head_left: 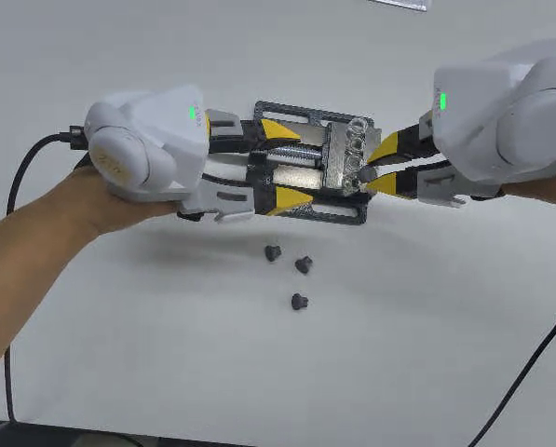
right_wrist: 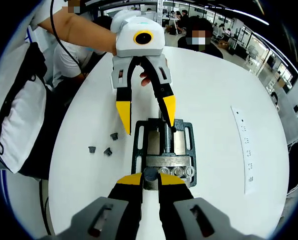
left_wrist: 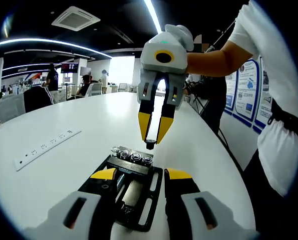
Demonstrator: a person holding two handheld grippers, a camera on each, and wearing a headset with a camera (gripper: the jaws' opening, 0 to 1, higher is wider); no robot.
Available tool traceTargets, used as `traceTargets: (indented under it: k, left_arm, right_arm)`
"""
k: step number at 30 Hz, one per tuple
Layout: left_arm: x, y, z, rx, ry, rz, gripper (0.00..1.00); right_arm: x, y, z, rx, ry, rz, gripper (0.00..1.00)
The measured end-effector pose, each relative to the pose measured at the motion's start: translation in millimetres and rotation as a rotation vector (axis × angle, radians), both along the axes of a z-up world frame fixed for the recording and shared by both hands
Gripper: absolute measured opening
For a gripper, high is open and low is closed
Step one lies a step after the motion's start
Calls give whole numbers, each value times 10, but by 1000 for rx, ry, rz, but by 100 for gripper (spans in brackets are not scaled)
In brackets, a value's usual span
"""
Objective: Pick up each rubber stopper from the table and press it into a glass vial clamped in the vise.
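A black vise [head_left: 287, 112] on the white table clamps a row of clear glass vials [head_left: 357, 144]. My left gripper [head_left: 299, 166] is open, with one yellow-tipped jaw on each side of the vise body [left_wrist: 134, 192]. My right gripper [head_left: 371, 173] comes in from the opposite side, shut on a dark rubber stopper [head_left: 363, 173]. The stopper [right_wrist: 150, 174] sits at the end vial of the row [right_wrist: 176, 171]. In the left gripper view it [left_wrist: 149, 145] hangs just above the vials [left_wrist: 131, 154]. Three more stoppers [head_left: 272, 252] [head_left: 304, 264] [head_left: 299, 301] lie on the table in front of the vise.
A white power strip [left_wrist: 46, 146] lies on the table [head_left: 399, 326] away from the vise. Black cables trail off both grippers, one at the left [head_left: 17, 186] and one at the lower right [head_left: 529, 372]. People stand and sit beyond the table.
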State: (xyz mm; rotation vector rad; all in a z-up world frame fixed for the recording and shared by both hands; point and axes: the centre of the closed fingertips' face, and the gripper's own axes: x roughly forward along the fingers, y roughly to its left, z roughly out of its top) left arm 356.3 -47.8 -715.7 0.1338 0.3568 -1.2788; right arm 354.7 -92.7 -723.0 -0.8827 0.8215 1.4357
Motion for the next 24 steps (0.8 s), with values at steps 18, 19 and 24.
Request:
traceTargets:
  k: [18, 19, 24]
  left_arm:
    - [200, 84, 44, 0, -43, -25, 41]
    - [206, 89, 50, 0, -46, -26, 41]
    - [226, 104, 63, -2, -56, -33, 42]
  right_arm:
    - [422, 18, 45, -34, -40, -36, 11]
    - [466, 15, 42, -37, -44, -37, 11]
    - [547, 35, 20, -48, -51, -43, 11]
